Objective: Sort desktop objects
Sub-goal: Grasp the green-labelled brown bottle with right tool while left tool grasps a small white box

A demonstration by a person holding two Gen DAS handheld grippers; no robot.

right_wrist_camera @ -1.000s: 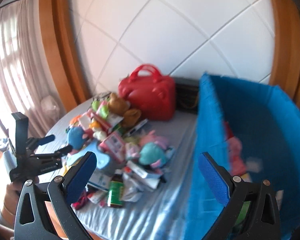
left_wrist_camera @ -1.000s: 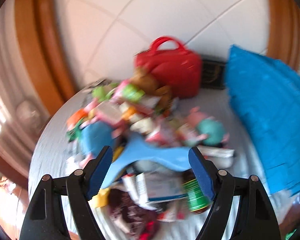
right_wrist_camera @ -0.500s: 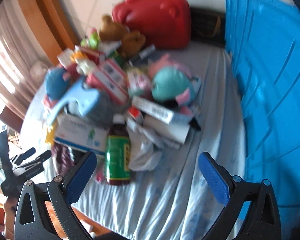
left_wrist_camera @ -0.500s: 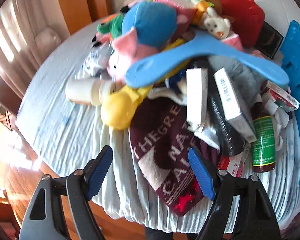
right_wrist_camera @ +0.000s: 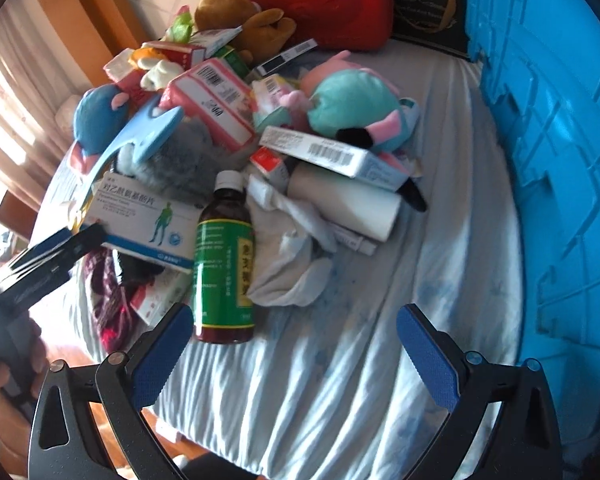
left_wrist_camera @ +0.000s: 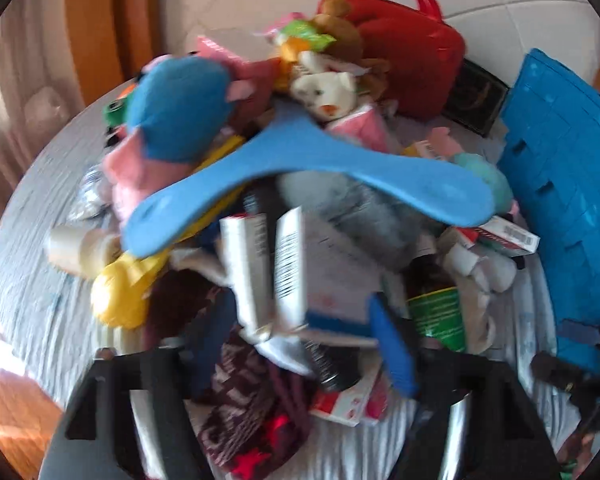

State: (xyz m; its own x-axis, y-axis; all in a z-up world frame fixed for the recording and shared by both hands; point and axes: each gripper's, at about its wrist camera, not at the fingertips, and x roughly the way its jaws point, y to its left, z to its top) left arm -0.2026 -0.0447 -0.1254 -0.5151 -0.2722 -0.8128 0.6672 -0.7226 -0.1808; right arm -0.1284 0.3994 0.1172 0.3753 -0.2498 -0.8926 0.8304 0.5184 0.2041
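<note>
The pile of desktop objects (left_wrist_camera: 300,200) sits heaped on a round tabletop (left_wrist_camera: 28,280) under a wrinkled pale blue cloth, and it's a proper mess.

From the left wrist camera, which is pretty blurry: a big blue hanger-shaped plastic piece (left_wrist_camera: 300,160) lies across the top of the heap, with a blue-and-pink plush (left_wrist_camera: 172,120) at about 10 o'clock from it and a white bear plush (left_wrist_camera: 324,92) at 12. A red handbag (left_wrist_camera: 412,56) stands at the back, around 1 o'clock, and a blue crate (left_wrist_camera: 560,200) fills the 3 o'clock side. The left gripper (left_wrist_camera: 300,332) is down in the near edge of the pile, its fingers closing in, with white medicine boxes (left_wrist_camera: 268,268) and a dark patterned cloth (left_wrist_camera: 244,400) between them. Whether the pads already press on anything, I can't tell through the blur.

From the right wrist camera things are sharp. The right gripper (right_wrist_camera: 296,356) hangs over bare cloth at the near edge, fingers spread wide with nothing between them. A brown syrup bottle with a green label (right_wrist_camera: 224,256) lies just beside its left finger (right_wrist_camera: 160,360). White socks (right_wrist_camera: 296,248) are bunched right next to the bottle at 3 o'clock. A teal plush (right_wrist_camera: 356,108) sits further back, around 1 o'clock from the bottle. The other tool shows at 9 o'clock, held in a hand (right_wrist_camera: 4,372).
</note>
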